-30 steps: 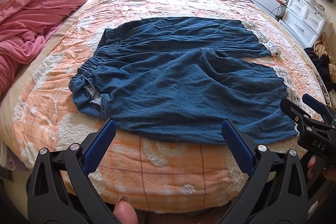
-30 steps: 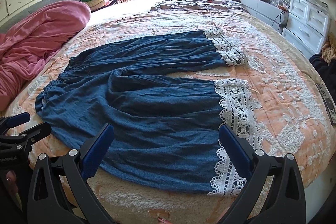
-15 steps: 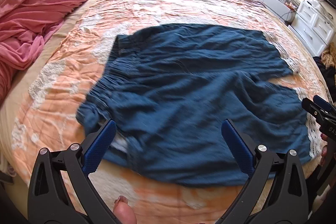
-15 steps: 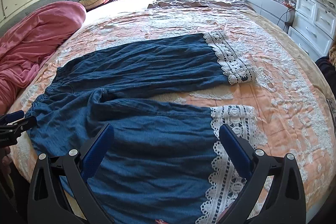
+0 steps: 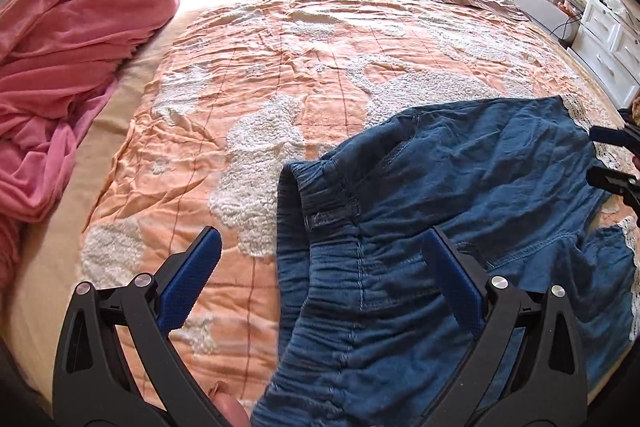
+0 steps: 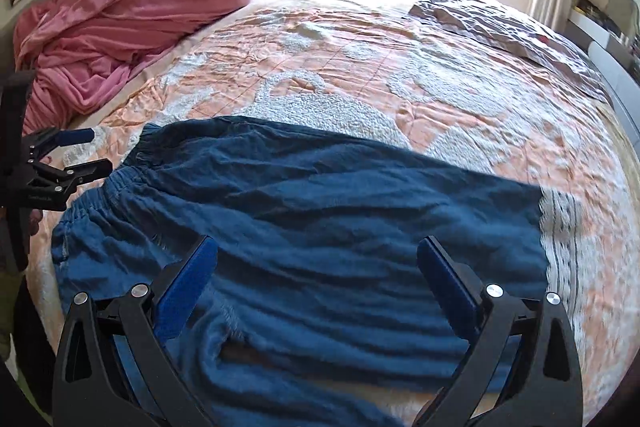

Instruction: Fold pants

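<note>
Blue denim pants [image 5: 472, 211] with white lace hems lie spread flat on the bed; they also show in the right wrist view [image 6: 320, 211]. My left gripper [image 5: 320, 279] is open and empty, low over the elastic waistband [image 5: 316, 187]. My right gripper [image 6: 316, 283] is open and empty, low over the near leg, with the lace hem [image 6: 560, 227] to its right. The right gripper also shows at the right edge of the left wrist view [image 5: 616, 159], and the left gripper at the left edge of the right wrist view [image 6: 68, 155].
An orange quilt [image 5: 280, 75] with white fluffy patches covers the bed. A pink blanket [image 5: 68, 67] is heaped at the left. A grey pillowcase [image 6: 500, 23] lies at the far right. White drawers [image 5: 608, 43] stand right of the bed.
Both grippers have moved forward and down close over the pants. The left one now looks at the waistband end, the right one at the legs. Both stay open.
</note>
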Tool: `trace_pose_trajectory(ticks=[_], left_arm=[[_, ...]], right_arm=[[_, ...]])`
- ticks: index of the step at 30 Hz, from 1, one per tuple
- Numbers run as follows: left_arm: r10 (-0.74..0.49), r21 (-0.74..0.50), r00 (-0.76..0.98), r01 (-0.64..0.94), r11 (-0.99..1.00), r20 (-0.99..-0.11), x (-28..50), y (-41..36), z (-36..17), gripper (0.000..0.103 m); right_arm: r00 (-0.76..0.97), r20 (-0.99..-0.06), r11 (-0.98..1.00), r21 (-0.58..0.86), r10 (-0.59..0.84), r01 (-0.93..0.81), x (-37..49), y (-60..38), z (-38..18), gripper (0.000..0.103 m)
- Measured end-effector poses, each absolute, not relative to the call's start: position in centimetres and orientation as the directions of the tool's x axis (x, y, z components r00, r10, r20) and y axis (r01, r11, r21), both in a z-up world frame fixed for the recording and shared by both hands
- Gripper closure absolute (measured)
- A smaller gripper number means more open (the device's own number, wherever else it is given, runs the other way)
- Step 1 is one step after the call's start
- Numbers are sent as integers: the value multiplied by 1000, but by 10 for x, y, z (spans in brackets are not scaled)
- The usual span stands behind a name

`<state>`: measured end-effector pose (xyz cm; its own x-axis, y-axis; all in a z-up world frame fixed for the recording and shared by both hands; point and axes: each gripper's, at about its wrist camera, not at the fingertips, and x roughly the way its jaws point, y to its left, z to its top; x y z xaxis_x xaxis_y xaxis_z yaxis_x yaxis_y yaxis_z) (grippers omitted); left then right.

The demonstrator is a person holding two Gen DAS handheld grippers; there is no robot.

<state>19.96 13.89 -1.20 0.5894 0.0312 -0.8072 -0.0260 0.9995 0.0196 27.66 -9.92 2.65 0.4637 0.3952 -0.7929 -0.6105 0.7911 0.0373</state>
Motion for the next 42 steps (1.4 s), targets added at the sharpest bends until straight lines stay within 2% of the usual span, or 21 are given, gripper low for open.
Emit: trace_pose_trajectory(ticks=[1,5,6,8,9,10,18,19,20,21,23,24,25,26,33,42], left_arm=[[30,18,582,-26,999,-813,205,141,-15,9],[10,-10,564,-32,999,-826,228,148,-25,35],[0,-16,559,-24,1000,-829,233,148,-28,39],[-9,1,548,18,1000,-836,242,144,-35,58],[-14,6,545,35,999,-838,245,142,-38,61],[-20,11,546,53,999,-838,249,140,-41,69],[-60,25,557,143,989,-828,255,143,-49,79],[-66,26,556,155,988,-829,255,142,-49,83],[-80,19,554,170,985,-829,254,141,-50,86],[-83,20,551,178,984,-830,254,140,-51,87],[-77,34,546,190,981,-834,255,139,-52,90],[-84,26,542,192,981,-836,255,140,-52,90],[-95,13,539,193,981,-837,255,142,-52,91],[-108,-1,533,196,981,-839,254,145,-52,91],[-194,-96,547,203,975,-815,247,156,-41,100],[-263,-145,617,236,961,-742,198,158,3,101]], right_arm=[[454,-800,787,36,392,-616,289,-93,24,4],[415,-808,767,69,418,-638,330,-78,13,4],[411,-812,754,53,414,-655,336,-72,10,4],[387,-830,722,26,401,-692,348,-60,4,4],[380,-836,707,13,395,-707,353,-53,1,4],[374,-840,690,2,394,-723,355,-48,-1,4],[332,-874,532,-103,356,-841,378,2,-24,5],[316,-879,511,-100,356,-854,380,6,-27,7],[286,-888,478,-88,361,-874,382,11,-30,19],[261,-896,451,-78,360,-889,383,15,-33,44],[200,-912,397,-45,359,-917,382,22,-40,58],[181,-911,373,-33,371,-927,379,23,-40,77],[156,-905,356,-5,396,-934,376,22,-37,91],[158,-894,358,3,420,-934,375,20,-34,98],[230,-811,387,-5,538,-922,338,-13,4,99],[324,-718,420,-48,616,-906,249,-48,57,99]])
